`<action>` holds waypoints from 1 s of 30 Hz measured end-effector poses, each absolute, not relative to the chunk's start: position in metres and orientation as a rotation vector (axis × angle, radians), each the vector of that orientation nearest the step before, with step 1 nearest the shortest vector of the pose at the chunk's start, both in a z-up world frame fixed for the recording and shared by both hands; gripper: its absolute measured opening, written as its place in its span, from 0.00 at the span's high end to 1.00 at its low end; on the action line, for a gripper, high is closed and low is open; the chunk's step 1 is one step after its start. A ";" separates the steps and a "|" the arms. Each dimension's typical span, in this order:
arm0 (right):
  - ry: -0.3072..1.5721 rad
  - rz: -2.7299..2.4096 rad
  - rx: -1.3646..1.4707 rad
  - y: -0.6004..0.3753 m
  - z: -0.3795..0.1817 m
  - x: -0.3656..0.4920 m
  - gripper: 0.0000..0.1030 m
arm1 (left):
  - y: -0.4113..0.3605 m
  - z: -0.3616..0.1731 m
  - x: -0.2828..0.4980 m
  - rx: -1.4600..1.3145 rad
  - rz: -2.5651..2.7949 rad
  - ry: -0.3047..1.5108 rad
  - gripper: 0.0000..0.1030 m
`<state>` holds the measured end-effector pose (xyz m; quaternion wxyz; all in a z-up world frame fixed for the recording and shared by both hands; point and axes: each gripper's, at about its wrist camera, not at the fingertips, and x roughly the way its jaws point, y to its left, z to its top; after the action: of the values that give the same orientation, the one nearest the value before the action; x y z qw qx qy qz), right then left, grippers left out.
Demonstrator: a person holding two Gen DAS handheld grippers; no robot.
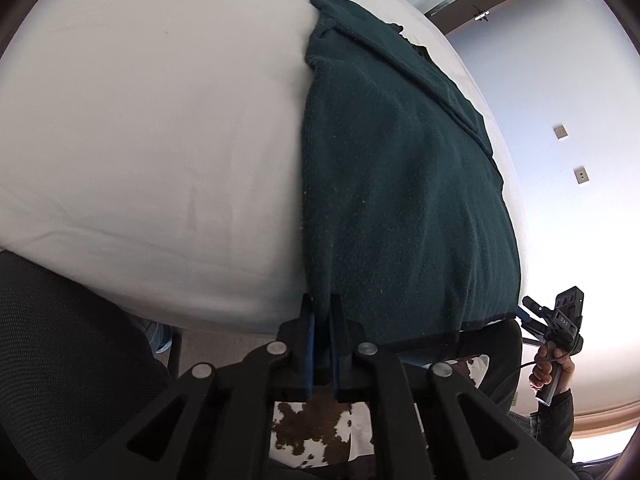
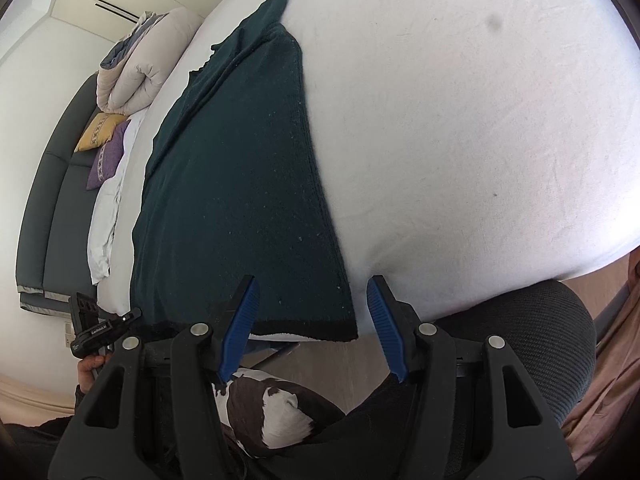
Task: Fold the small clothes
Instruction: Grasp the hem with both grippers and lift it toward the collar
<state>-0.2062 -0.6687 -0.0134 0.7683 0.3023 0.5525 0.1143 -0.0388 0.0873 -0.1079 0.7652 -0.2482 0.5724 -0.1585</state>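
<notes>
Left wrist: left gripper [image 1: 322,312] pinching dark green garment [image 1: 400,184] at bed [image 1: 160,120] near edge. Right gripper [image 2: 312,304] fingers spread, straddling garment's hem corner.

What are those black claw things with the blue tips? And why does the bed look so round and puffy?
Those claws are hand-held grippers, like big tweezers. A person holds one in each hand, and each carries a small camera looking out along its two fingers. That camera's lens bends the picture, so the flat white bed sheet looks like a balloon.

One picture comes from the left gripper. Its blue fingers are squeezed close together on the near corner of the dark green knitted sweater, which lies stretched out on the sheet. At the right edge of this picture you can see a hand holding the other gripper.

The other picture comes from the right gripper. Its fingers are wide open around the sweater's other near corner, the one with the black hem, not squeezing it yet.

Further off are a rolled beige quilt and a yellow cushion.
</notes>
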 end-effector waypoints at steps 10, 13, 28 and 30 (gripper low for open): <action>1.227 0.282 0.696 -0.668 -0.021 -0.207 0.89 | 0.093 -0.104 -0.042 -0.582 -0.376 1.223 0.95; 1.213 0.300 0.674 -0.662 -0.014 -0.210 0.93 | 0.099 -0.098 -0.044 -0.597 -0.395 1.205 0.95; 0.994 0.457 0.853 -0.646 0.050 -0.167 0.94 | 0.121 -0.041 -0.024 -0.811 -0.514 1.008 0.95; 0.967 0.465 0.894 -0.645 0.055 -0.153 0.94 | 0.123 -0.037 -0.018 -0.826 -0.518 0.989 0.95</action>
<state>-0.1532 -0.6451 0.0548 0.7659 0.4117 0.4452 0.2139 -0.0177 0.1227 -0.0372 0.7685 -0.3806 0.4556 -0.2387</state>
